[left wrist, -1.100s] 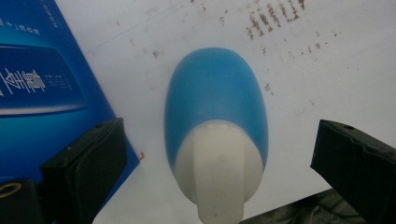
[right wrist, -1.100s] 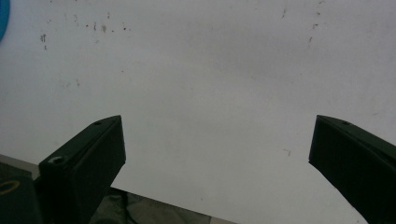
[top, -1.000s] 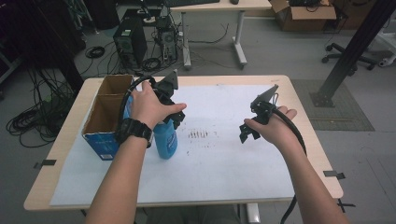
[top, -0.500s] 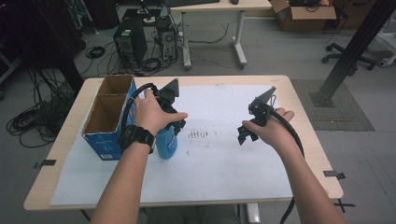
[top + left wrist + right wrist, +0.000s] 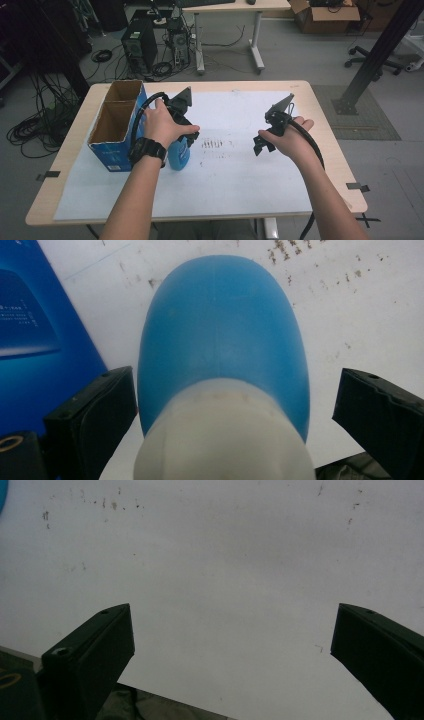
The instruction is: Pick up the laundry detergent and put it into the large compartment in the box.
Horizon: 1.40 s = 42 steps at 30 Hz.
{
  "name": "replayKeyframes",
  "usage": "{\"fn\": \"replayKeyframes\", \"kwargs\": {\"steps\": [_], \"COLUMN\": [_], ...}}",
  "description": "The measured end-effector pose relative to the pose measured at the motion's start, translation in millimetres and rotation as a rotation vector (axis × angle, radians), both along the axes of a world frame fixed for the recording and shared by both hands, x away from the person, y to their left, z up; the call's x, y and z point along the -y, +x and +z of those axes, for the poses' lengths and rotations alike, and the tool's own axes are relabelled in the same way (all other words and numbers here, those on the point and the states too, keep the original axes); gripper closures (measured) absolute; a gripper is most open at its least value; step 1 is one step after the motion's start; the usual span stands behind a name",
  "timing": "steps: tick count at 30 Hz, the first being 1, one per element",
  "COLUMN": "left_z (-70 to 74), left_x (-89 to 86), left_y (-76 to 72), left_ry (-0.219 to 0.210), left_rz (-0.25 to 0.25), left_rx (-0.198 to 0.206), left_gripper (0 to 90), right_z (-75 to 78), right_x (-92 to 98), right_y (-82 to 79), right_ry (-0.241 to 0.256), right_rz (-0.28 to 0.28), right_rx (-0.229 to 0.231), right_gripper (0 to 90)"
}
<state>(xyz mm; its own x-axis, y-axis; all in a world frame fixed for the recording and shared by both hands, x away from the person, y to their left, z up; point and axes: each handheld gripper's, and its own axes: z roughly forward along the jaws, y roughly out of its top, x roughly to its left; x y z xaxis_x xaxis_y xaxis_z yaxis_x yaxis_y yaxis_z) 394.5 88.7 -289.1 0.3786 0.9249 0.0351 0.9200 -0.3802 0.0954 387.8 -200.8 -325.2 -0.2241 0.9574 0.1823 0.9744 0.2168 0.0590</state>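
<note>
Left tongs [image 5: 220, 405] spread wide, straddling the blue bottle [image 5: 222, 350] without touching; it stands on the white sheet [image 5: 240, 165] just beside the blue carton [image 5: 117, 127]. Right tongs [image 5: 232, 655] apart too, hovering over bare paper.

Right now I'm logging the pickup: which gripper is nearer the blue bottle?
Left. The left gripper is over the blue bottle, open jaws either side. The right gripper hovers apart, over bare paper.
</note>
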Motion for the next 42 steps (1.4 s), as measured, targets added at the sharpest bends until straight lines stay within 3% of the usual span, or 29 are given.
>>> {"fn": "replayKeyframes", "kwargs": {"steps": [42], "left_z": [-0.1], "left_x": [2.0], "left_y": [-0.3], "left_ry": [0.011], "left_rz": [0.002], "left_rx": [-0.002], "left_gripper": [16.3], "right_z": [-2.0], "right_x": [1.6], "right_y": [-1.6], "right_ry": [0.002], "right_rz": [0.000], "right_rx": [-0.003], "right_gripper": [3.8]}}
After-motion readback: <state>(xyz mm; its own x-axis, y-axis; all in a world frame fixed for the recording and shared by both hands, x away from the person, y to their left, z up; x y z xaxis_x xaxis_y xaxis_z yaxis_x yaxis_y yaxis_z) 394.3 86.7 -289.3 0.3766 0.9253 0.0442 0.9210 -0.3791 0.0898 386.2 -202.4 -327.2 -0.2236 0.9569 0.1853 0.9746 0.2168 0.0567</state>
